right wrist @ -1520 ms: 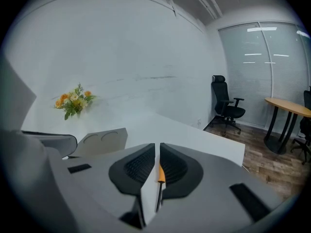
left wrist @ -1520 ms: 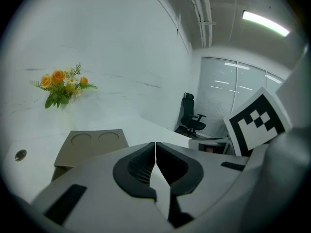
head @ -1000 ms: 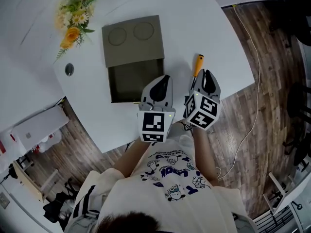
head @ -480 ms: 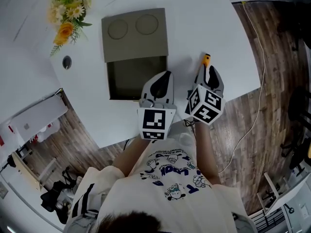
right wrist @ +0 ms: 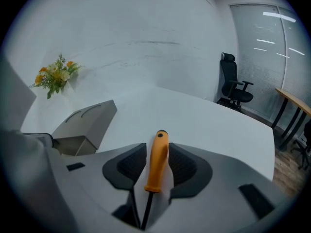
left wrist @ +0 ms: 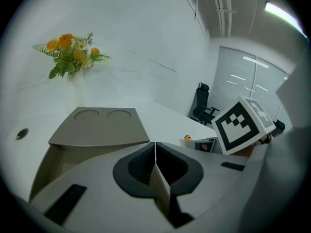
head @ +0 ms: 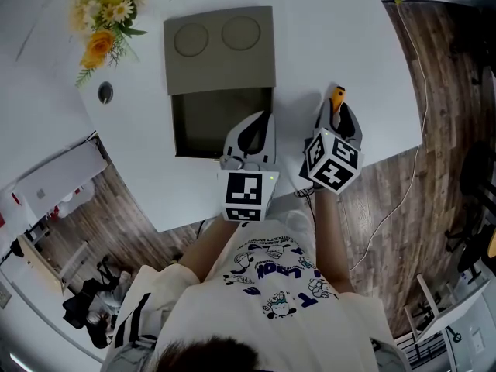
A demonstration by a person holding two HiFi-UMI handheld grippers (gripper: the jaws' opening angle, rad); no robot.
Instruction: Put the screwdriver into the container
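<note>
An orange-handled screwdriver (head: 338, 96) lies on the white table (head: 325, 29), right of the grey-olive container (head: 219, 53). The container's lid is slid back, so its dark compartment (head: 209, 122) is uncovered. My right gripper (head: 339, 108) is down over the screwdriver. In the right gripper view the handle (right wrist: 157, 161) lies between the jaws, which have just been opening and stand open around it. My left gripper (head: 260, 124) hovers at the compartment's near right corner, shut and empty, its jaws meeting in a line (left wrist: 155, 147).
A bunch of orange and white flowers (head: 101, 22) lies at the table's far left, with a round grommet hole (head: 105, 92) near it. The table edge runs just behind both grippers. A white cable (head: 403, 177) trails on the wooden floor. An office chair (right wrist: 233, 84) stands beyond the table.
Both grippers have sunk toward the table. The right gripper has moved forward over the screwdriver, so less of the orange handle shows ahead of it.
</note>
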